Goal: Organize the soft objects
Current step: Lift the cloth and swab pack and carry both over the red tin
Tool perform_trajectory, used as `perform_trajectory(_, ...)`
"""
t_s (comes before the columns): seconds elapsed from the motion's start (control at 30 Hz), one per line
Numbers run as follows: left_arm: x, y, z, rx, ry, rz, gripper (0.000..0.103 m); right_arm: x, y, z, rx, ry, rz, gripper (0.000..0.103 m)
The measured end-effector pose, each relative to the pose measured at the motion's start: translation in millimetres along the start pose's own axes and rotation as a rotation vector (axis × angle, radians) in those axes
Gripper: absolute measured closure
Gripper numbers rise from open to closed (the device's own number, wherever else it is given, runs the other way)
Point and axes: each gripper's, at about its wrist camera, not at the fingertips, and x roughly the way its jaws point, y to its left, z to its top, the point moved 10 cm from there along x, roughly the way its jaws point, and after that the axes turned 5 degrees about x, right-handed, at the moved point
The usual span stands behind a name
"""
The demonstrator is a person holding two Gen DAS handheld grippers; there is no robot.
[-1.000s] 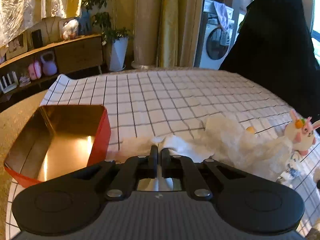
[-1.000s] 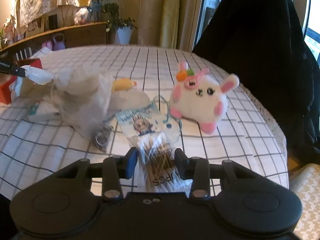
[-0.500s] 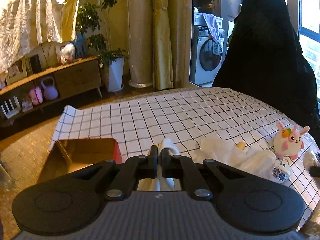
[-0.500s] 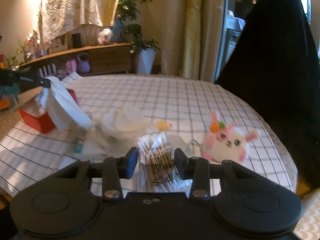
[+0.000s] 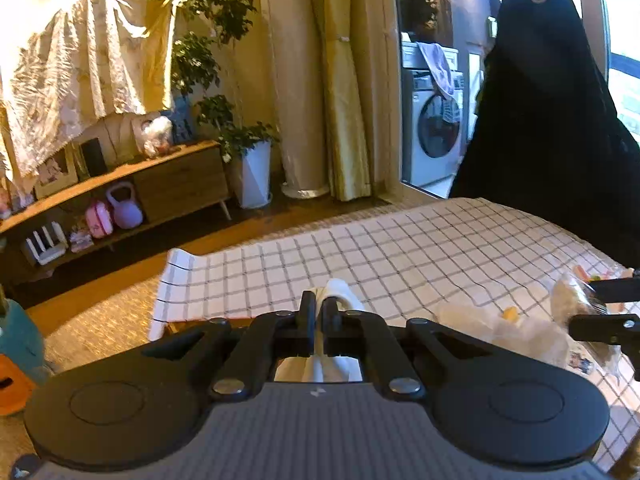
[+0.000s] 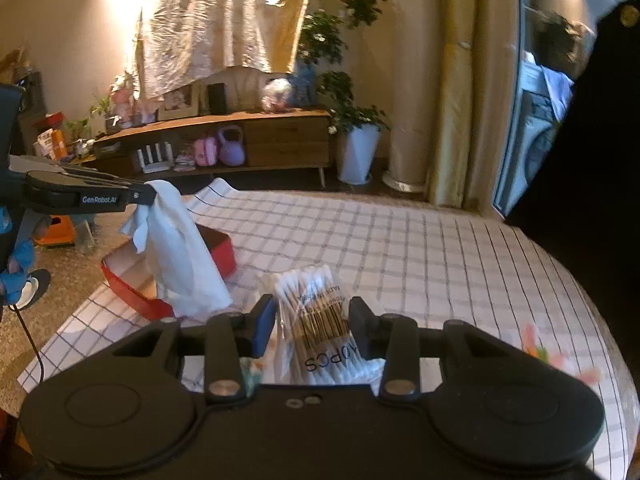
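Observation:
My left gripper [image 5: 319, 312] is shut on a white cloth [image 5: 336, 292] and holds it in the air. In the right wrist view the left gripper [image 6: 144, 197] hangs the cloth [image 6: 180, 256] over the open red tin box [image 6: 218, 252] at the table's left edge. My right gripper [image 6: 312, 322] is shut on a clear bag of cotton swabs [image 6: 316, 312], lifted above the checkered tablecloth [image 6: 400, 248]. The right gripper also shows at the right edge of the left wrist view [image 5: 600, 304].
A crumpled white plastic bag [image 5: 500, 332] with something yellow lies on the cloth [image 5: 400, 248] to the right. A pink plush is a blur at the right [image 6: 556, 356]. A black draped shape [image 5: 552, 120] stands behind the table. Floor and a sideboard [image 6: 248, 140] lie beyond.
Both grippers have risen well above the table with their loads. The white cloth now hangs free over the red box, and the swab bag has come up and leftwards.

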Motion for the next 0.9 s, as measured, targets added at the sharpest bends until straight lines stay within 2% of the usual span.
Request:
perform_trajectory(0.57,3,88,7,0.024,0.007,0.124,0.099,83,89,54,-0.080,0.062,0.137,0.064)
perform_trajectory(0.7,17,105,-9,0.028,0.053,0.148,0.099,107,118,63,-0.119,0.073,0.163,0.064)
perform_trajectory(0.9,47,122,-44,0.008,0.147,0.141,0.099,145,154,62,-0.177,0.101,0.189,0.064)
